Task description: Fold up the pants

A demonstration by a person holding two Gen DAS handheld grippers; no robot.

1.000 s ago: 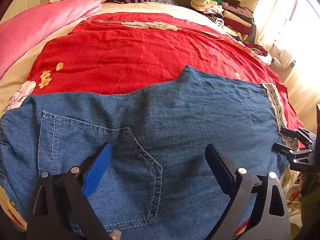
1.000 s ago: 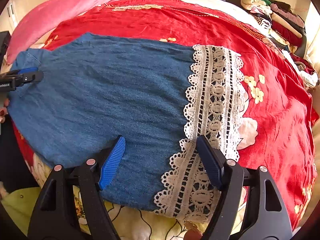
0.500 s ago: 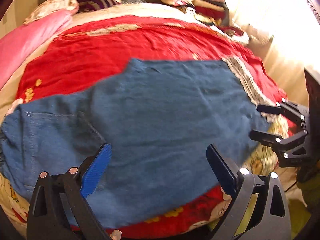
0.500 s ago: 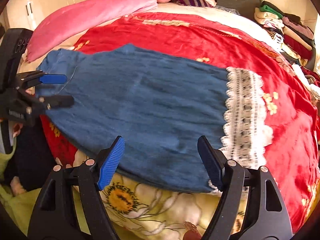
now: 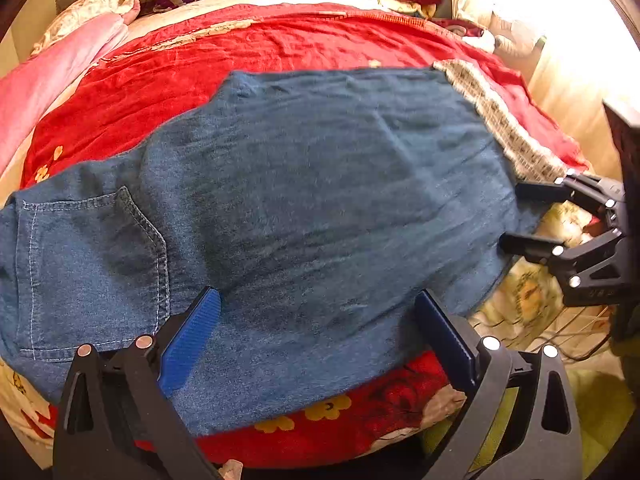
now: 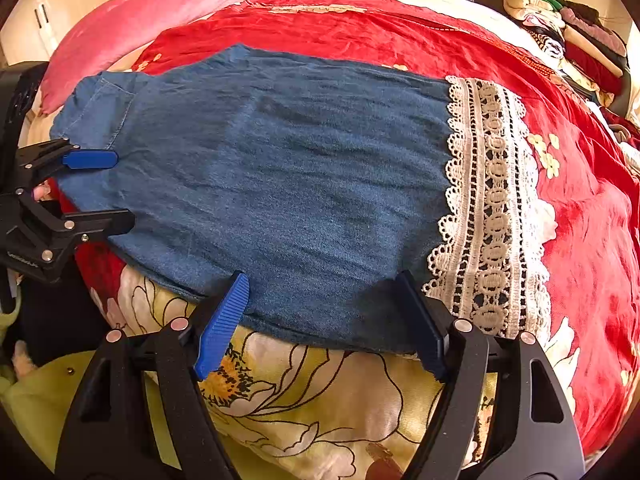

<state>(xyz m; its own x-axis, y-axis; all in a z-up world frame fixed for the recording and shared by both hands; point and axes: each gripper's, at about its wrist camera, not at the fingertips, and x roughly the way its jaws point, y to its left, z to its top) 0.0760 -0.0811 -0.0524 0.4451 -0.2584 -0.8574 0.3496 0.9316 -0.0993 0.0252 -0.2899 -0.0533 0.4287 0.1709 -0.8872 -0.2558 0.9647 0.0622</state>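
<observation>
One red bedspread (image 5: 280, 56) covers the bed, and on it my one pair of denim pants (image 6: 280, 176) lies flat, long axis running left to right across both tongs, already doubled leg on leg, I judge. My left gripper (image 5: 316, 332) is nearer the one pocket (image 5: 92, 272); my right gripper (image 6: 320, 312) nearer the one lace cuff (image 6: 492, 200). Both stand released, gripping nothing.

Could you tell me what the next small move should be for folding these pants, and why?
Probably lower both open grippers, left gripper and right gripper, onto the near edge of the pants and pinch it. The pants lie flat, lace hem rightward, and nothing is gripped.
</observation>
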